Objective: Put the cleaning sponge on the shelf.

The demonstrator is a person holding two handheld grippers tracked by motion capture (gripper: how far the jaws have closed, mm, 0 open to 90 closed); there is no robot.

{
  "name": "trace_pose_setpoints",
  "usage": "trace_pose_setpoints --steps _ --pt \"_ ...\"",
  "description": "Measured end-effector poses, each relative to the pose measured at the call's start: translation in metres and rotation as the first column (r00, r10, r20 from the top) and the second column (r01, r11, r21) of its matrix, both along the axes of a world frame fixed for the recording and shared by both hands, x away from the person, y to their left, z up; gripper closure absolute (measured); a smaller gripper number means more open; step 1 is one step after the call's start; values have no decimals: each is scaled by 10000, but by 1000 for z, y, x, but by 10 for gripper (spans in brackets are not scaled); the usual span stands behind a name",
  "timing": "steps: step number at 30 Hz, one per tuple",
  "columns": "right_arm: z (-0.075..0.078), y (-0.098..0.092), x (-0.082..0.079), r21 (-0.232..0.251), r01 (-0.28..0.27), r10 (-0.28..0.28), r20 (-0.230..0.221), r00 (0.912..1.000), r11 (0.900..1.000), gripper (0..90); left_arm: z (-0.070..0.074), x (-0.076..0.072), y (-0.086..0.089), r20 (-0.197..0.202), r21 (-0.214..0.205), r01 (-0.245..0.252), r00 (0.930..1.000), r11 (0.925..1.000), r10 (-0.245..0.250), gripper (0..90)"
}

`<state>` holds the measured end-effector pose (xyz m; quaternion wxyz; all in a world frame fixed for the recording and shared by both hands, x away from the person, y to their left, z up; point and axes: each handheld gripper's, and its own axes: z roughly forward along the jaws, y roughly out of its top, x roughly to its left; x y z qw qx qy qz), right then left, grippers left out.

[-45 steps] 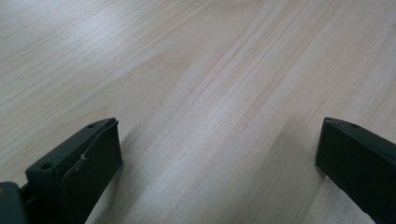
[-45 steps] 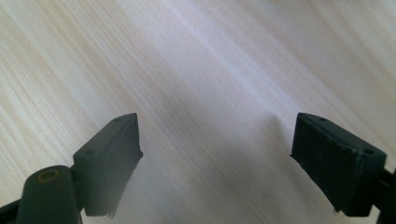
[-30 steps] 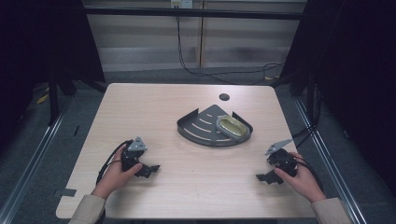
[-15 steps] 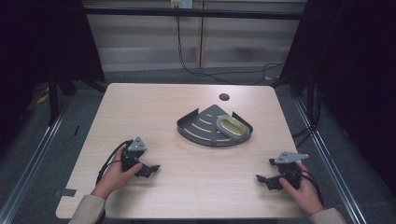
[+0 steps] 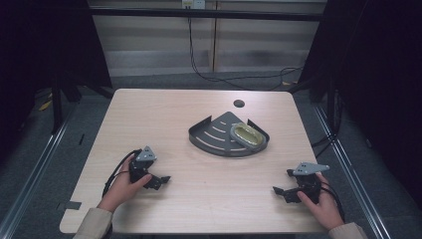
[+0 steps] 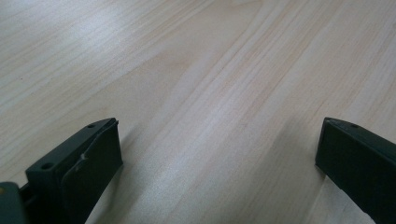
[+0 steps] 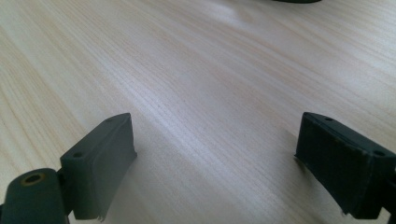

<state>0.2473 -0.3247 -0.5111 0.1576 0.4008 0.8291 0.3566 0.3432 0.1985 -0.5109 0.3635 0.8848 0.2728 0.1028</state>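
Table [image 5: 199, 199]: pale wood-grain top, smooth, with a soft satin sheen; fine straight grain lines run under and ahead of both sets of jaws. Left gripper [image 6: 219, 154]: jaws of matt black plastic, faces slightly textured, small moulded holes near the tips. Right gripper [image 7: 215, 154]: same matt black plastic, edges a little worn and nicked. Ahead of both grippers, a dark grey slotted tray [image 5: 214, 137], matt, plastic or coated metal, cannot tell which. In it a yellowish, glossy, translucent-looking dish [image 5: 247, 135].
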Motion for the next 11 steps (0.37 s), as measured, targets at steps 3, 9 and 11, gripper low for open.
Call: trace_pose_setpoints --steps 3,9,11 --pt "0 0 0 1 1 -1 -2 10000 10000 110 0 0 0 1 4 2 10000 10000 -2 0" --pt "0 0 0 27 -44 44 -18 10000 10000 108 0 0 0 1 5 4 10000 10000 -4 0" --pt "0 -1 1 25 -68 68 -38 10000 10000 107 0 0 0 5 8 4 10000 10000 -4 0"
